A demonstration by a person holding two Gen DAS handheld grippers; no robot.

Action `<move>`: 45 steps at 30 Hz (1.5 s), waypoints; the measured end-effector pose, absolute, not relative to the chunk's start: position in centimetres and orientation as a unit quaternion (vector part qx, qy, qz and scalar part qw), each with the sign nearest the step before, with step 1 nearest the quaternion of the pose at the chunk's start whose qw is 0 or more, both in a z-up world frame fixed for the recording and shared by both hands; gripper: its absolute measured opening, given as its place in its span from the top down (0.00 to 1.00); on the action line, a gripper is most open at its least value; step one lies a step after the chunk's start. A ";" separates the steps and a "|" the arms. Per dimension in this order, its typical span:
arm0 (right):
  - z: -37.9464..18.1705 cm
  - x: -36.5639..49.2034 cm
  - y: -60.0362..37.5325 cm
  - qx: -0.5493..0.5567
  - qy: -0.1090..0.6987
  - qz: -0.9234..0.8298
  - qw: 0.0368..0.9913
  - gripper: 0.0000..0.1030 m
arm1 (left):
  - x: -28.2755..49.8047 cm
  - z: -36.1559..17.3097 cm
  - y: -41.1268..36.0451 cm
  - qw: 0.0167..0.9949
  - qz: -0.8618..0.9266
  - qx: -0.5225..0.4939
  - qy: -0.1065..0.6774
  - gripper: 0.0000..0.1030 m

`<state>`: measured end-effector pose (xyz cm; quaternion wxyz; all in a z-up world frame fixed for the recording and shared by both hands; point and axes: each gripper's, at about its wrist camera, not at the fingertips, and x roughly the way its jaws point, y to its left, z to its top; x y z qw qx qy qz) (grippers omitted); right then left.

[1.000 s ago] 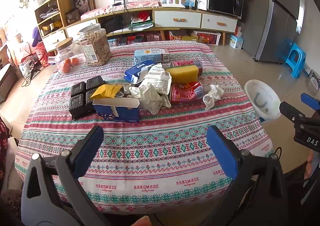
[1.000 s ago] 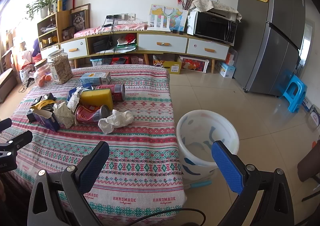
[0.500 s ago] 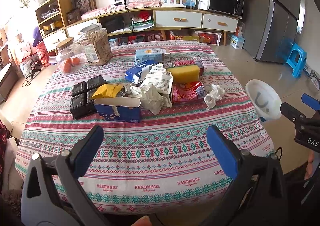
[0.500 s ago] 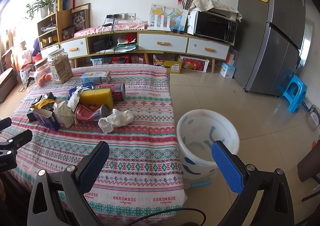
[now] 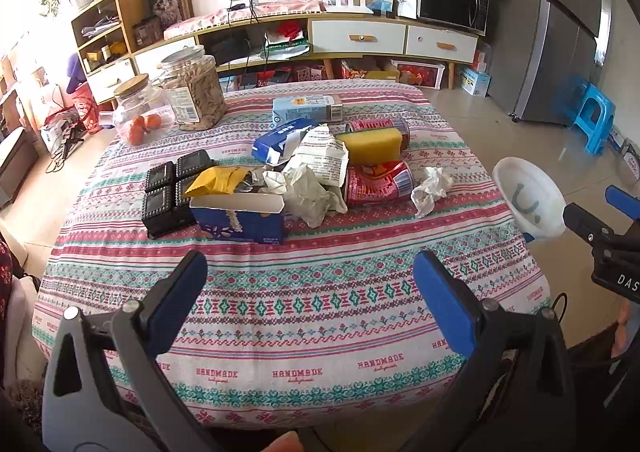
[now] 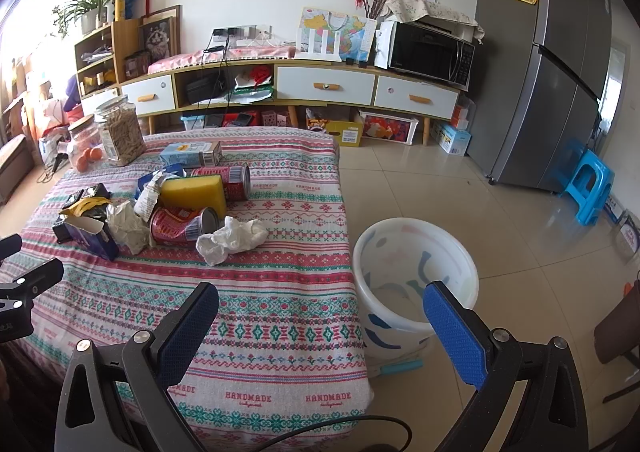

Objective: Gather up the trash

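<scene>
"HANDMADE" is printed in red, repeated along the near hem of the tablecloth (image 5: 304, 372) over my tabletop, also once further back. White letters "DAS" on my right hand-held gripper (image 5: 600, 220), rest cut off. Carton and can print too small to read.

1. Tablecloth (image 5: 304, 304): pink, teal and white woven bands, red "HANDMADE" lettering, beneath both grippers' jaws.
2. Left gripper (image 5: 308, 284) and right gripper (image 6: 320, 328): blue pads on grey-black frames.
3. Ahead of the left jaws: dark blue box (image 5: 240, 222), yellow wrapper (image 5: 216, 180), red can (image 5: 378, 182), white crumpled tissue (image 5: 430, 188).
4. Yellow sponge (image 6: 192, 192).
5. Bucket (image 6: 416, 284) past the right jaws: white with blue and pink marks.
</scene>
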<state>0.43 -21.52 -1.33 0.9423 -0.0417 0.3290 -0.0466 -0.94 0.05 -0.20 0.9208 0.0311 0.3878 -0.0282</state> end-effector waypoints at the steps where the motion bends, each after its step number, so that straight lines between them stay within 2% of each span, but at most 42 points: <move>1: -1.4 0.4 -21.6 -0.042 0.328 -0.047 0.943 0.00 | -0.9 -0.2 0.1 0.921 -0.027 0.031 0.388 0.01; 16: -0.9 2.4 -20.6 -0.062 0.365 -0.007 0.929 0.00 | 1.3 1.2 2.0 0.903 -0.039 0.008 0.428 0.01; 23: 0.1 5.5 -19.1 -0.088 0.406 0.033 0.909 0.00 | 7.3 1.7 7.8 0.881 0.014 -0.001 0.473 0.01; 30: 1.1 10.3 -17.5 -0.086 0.417 0.057 0.903 0.00 | 14.1 -0.8 14.4 0.848 0.056 -0.088 0.520 0.02; 34: -0.2 13.0 -16.8 -0.079 0.432 0.062 0.896 0.00 | 16.0 -3.4 17.0 0.839 0.085 -0.105 0.527 0.13; 38: -2.5 15.3 -16.9 -0.059 0.463 0.058 0.882 0.00 | 17.3 -5.8 18.7 0.817 0.082 -0.133 0.555 0.29; 42: -3.0 17.6 -17.0 -0.038 0.472 0.057 0.879 0.00 | 18.6 -6.9 19.4 0.811 0.092 -0.146 0.559 0.37; 44: -2.9 18.5 -16.9 -0.034 0.468 0.053 0.881 0.00 | 19.1 -7.6 19.7 0.805 0.094 -0.152 0.565 0.49; 45: -2.9 18.8 -16.8 -0.032 0.467 0.051 0.882 0.00 | 19.1 -7.8 19.8 0.803 0.096 -0.152 0.568 0.50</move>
